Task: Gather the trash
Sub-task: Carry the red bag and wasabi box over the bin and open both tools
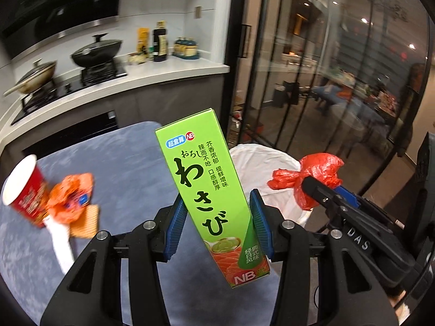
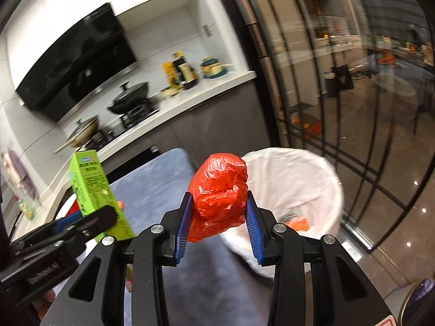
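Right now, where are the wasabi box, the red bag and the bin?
wasabi box [image 1: 206, 190]: left wrist view, middle of its green front face.
red bag [image 2: 220, 193]: right wrist view, centre of the crumpled plastic.
bin [image 2: 296, 179]: right wrist view, white liner on the inner wall.
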### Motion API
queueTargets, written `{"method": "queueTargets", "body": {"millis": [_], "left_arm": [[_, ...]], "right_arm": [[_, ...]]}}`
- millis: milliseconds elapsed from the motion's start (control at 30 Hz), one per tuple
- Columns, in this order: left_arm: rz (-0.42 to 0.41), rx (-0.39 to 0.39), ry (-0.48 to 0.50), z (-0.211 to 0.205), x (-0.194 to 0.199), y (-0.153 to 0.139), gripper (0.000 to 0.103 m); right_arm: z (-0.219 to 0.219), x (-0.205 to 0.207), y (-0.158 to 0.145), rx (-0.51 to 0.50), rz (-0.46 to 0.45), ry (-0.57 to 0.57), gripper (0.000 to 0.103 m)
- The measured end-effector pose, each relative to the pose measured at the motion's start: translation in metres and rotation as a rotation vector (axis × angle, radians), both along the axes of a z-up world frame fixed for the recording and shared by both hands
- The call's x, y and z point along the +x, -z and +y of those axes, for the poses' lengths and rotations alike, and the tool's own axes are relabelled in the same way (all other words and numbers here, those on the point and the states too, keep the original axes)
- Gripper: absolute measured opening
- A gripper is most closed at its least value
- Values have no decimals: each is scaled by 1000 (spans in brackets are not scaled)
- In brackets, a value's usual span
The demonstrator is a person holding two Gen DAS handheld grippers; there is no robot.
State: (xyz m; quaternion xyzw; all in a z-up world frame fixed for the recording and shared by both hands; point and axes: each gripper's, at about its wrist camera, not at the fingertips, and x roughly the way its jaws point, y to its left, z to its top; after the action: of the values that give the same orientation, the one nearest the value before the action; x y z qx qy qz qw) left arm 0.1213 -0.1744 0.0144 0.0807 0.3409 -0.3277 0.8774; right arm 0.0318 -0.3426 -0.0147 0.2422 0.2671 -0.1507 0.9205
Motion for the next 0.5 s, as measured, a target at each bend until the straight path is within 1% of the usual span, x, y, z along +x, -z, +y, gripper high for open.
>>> {"method": "queueTargets", "body": {"millis": [133, 333, 500], "left_arm": [[5, -13, 43, -22, 6, 4, 45], [20, -64, 117, -59, 22, 11, 45], [36, -53, 133, -86, 35, 21, 45]], "right_arm": [[-24, -2, 6, -15, 22, 46, 36], [-49, 6, 21, -18, 69, 79, 36], [-63, 17, 39, -13, 119, 90, 36]]}}
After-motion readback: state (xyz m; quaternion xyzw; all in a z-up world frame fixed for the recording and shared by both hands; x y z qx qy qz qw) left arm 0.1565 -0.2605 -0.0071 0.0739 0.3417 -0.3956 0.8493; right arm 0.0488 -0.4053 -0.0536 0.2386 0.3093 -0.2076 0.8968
